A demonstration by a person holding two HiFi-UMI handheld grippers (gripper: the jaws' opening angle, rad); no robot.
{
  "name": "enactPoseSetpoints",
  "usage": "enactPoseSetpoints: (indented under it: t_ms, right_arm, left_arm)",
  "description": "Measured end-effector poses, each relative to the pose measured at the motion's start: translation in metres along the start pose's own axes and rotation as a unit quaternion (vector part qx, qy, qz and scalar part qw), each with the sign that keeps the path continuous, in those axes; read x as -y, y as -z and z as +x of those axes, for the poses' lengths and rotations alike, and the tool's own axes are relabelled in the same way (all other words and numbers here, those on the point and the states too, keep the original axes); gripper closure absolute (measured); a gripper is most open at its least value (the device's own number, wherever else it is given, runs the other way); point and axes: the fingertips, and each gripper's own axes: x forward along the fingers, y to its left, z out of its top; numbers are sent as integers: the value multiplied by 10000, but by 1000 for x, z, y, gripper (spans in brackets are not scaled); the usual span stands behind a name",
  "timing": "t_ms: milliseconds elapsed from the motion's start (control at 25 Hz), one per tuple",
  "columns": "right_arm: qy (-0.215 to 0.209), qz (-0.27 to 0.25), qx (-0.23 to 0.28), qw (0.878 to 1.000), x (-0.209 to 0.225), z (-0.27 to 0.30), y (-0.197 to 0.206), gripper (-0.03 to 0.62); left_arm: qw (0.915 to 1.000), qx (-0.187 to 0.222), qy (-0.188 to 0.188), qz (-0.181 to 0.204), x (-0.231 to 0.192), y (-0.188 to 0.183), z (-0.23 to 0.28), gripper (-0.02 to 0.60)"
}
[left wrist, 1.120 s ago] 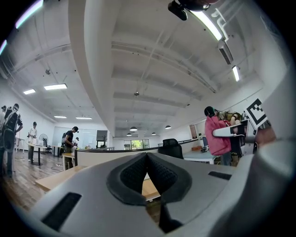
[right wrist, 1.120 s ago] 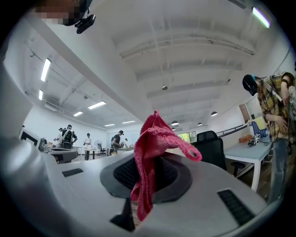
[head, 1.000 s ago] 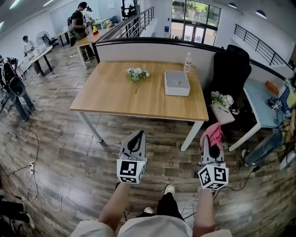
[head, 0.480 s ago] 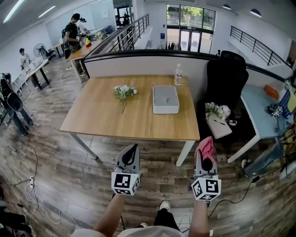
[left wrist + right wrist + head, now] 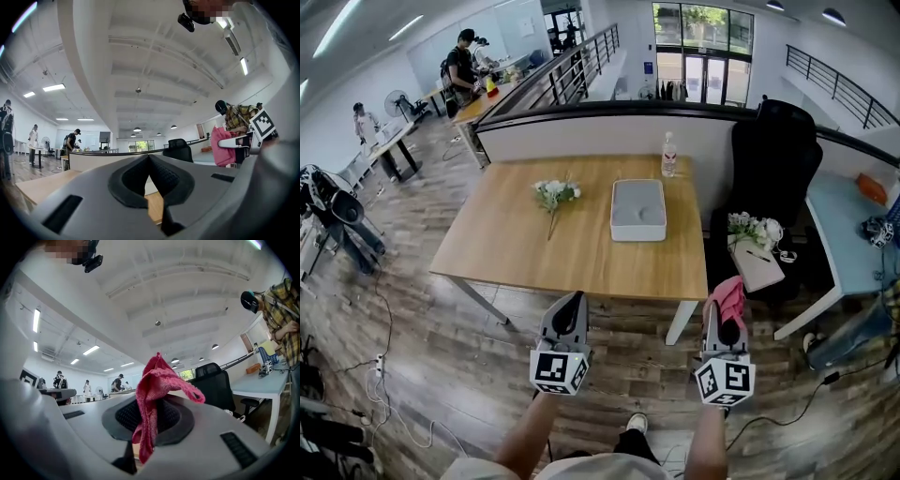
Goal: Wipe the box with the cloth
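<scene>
The right gripper has its jaws clamped on the pink cloth, which bunches loosely above the tips with only a narrow fold pinched between the pads; the left gripper has its jaws pressed together with nothing between them. The box, pale grey and shallow, lies on the table, well apart from both grippers, which hang over the floor short of the table's near edge. The likeliest slip, as I judge it, is the cloth pulling free under a hard wipe, since so little of it is held; the box may also slide across the smooth top if nothing steadies it, and the left gripper is free for that. A wide sweep could catch the bottle standing just beyond the box, or the flowers lying to its left; cables trail across the floor at the left, a tripping risk on the way in. The table is light wood, bare but for those three things; the floor is dark plank; a black chair stands at the right; people work at far desks in a bright open office.
</scene>
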Motion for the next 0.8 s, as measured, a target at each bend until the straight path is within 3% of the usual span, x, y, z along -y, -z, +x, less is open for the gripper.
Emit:
enactPoseSetpoints:
  t_ms: [520,800]
  right_arm:
    - [-333,-56,-176,9993,22,44,1,528]
    - [-401,-144,-306,9986,27,57,6,528]
  left_arm:
    - [9997,-41,-2,221,22,4,41,568]
    - [9999,-6,-9,144,23,7,58,568]
